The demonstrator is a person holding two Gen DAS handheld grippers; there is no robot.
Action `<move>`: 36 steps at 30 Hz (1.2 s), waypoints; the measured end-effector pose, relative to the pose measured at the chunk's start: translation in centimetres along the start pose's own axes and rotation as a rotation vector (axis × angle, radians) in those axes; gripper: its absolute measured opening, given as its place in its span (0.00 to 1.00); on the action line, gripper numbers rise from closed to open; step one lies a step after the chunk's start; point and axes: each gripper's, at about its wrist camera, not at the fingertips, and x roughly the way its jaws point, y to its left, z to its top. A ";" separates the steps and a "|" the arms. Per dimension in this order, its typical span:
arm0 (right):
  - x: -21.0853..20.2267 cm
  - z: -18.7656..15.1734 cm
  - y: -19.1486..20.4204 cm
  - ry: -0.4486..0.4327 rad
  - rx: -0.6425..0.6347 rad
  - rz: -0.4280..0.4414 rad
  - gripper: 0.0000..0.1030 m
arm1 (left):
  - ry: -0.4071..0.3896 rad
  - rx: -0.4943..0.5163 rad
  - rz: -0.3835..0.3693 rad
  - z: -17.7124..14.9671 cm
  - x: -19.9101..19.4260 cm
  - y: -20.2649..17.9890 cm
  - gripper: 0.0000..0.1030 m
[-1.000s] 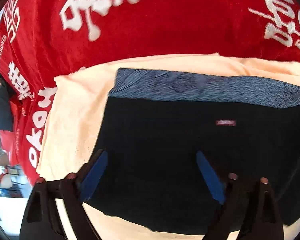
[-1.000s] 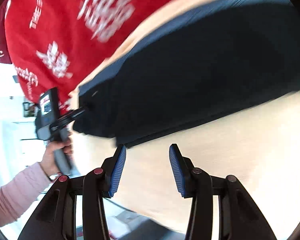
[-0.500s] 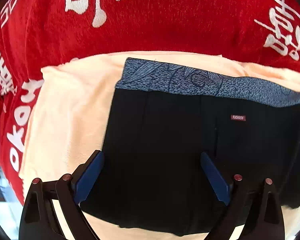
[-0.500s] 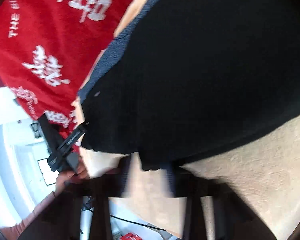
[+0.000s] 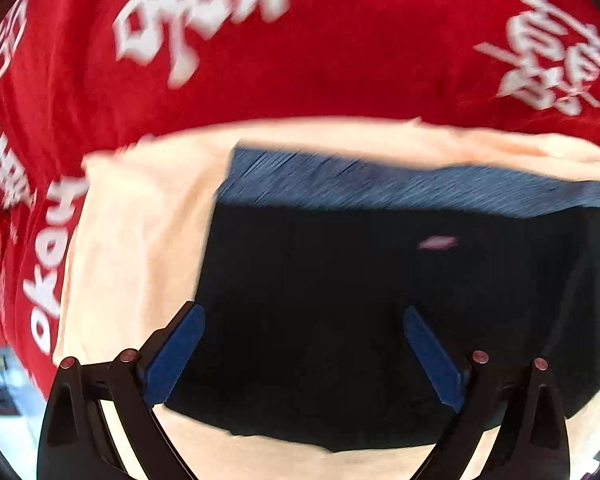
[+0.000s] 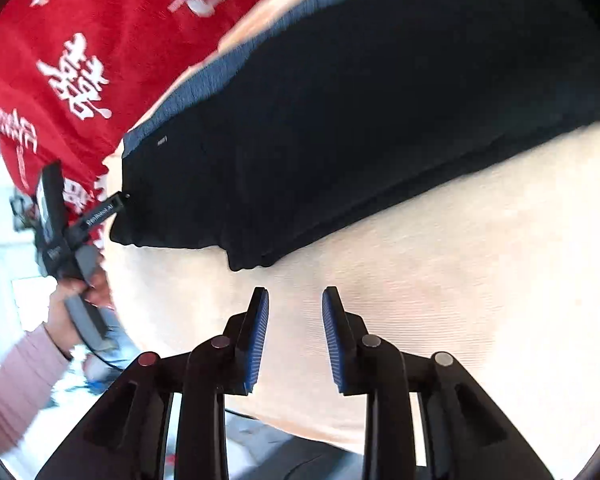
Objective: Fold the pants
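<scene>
White Chinese characters on red cloth (image 5: 340, 60), otherwise illegible.

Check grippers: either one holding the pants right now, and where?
Nothing held. Left gripper is wide open over the black pants; right gripper, jaws just reopening, is empty above the peach cloth.

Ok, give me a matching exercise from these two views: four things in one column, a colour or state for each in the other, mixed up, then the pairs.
Things:
1. pants
2. cloth under the pants
3. left tool
4. sleeve

Colours or states:
A. pink
B. red with white lettering
C. black with a blue-grey waistband
D. peach
E. spread wide open above the pants

Pairs: 1-C, 2-D, 3-E, 4-A. B is the spare: it fits the blanket lying beneath the peach cloth.
</scene>
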 end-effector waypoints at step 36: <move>-7.4 3.6 -7.0 -0.100 0.037 -0.233 0.49 | 0.081 0.179 -0.137 -2.8 -2.9 -19.6 1.00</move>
